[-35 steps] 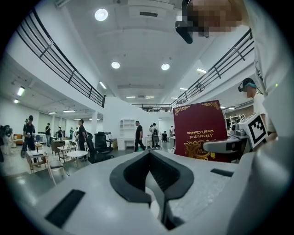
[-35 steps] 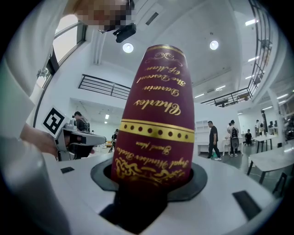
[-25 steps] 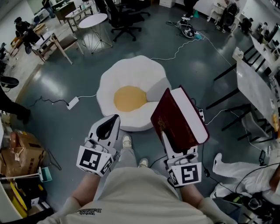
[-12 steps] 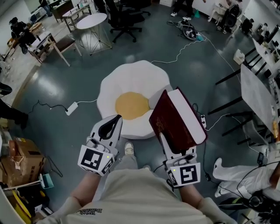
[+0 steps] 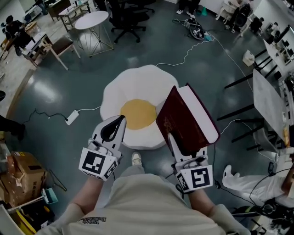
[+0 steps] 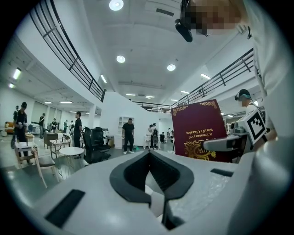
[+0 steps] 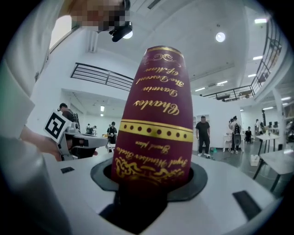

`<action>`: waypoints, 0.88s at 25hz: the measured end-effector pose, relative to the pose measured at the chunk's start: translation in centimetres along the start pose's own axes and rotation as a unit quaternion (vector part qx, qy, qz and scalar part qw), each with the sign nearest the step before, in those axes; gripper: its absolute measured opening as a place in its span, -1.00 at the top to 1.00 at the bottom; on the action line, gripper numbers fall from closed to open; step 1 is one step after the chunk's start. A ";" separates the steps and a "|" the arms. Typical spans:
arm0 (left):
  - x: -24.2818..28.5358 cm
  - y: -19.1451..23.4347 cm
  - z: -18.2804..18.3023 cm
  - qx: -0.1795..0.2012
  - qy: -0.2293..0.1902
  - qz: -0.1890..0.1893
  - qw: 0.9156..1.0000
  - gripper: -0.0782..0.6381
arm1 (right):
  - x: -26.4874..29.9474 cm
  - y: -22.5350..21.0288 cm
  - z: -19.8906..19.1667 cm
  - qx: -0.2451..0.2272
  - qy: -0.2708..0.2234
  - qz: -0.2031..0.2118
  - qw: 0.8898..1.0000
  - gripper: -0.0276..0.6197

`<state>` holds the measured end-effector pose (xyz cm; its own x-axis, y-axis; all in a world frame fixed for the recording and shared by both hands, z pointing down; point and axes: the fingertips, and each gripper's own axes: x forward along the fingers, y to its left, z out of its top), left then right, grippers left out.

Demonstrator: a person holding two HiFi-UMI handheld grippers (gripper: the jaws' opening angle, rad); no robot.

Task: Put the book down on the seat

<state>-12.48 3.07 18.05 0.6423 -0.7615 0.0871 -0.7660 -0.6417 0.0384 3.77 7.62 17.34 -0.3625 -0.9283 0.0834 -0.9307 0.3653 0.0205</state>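
Observation:
The seat [image 5: 138, 85] is a white, egg-shaped floor cushion with a yellow middle, just ahead of me on the floor. My right gripper [image 5: 173, 139] is shut on the lower spine end of a thick dark-red book [image 5: 183, 123] with gold lettering. The book stands up from the jaws and hangs over the seat's right edge; it fills the right gripper view [image 7: 154, 119] and shows in the left gripper view [image 6: 199, 131]. My left gripper [image 5: 119, 120] is shut and empty, with its tips over the seat's near edge.
A power strip [image 5: 71, 117] with a cable lies on the floor left of the seat. Behind the seat are a round white table [image 5: 91, 20] and an office chair [image 5: 125, 13]. Desks [image 5: 270, 98] stand right, boxes [image 5: 20, 176] left. Someone's legs [image 5: 248, 181] lie at lower right.
Both grippers and the book have moved forward towards the seat, which now lies closer under them. The grip on the book and the left jaws look the same.

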 end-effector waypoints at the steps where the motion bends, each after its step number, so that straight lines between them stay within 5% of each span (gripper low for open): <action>1: 0.2 0.9 -0.2 0.001 0.001 0.004 1.000 0.77 | 0.8 0.1 -0.1 0.012 0.002 0.000 1.000 0.18; 22: 3.0 6.9 -1.4 -0.027 0.016 0.041 0.999 0.77 | 8.4 -0.6 -0.9 0.024 0.036 0.022 0.999 0.20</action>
<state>-15.87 -3.56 19.97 0.5764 -0.8078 0.1235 -0.8172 -0.5703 0.0838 1.32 -0.38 18.96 -0.3995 -0.9035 0.1555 -0.9162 0.3995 -0.0327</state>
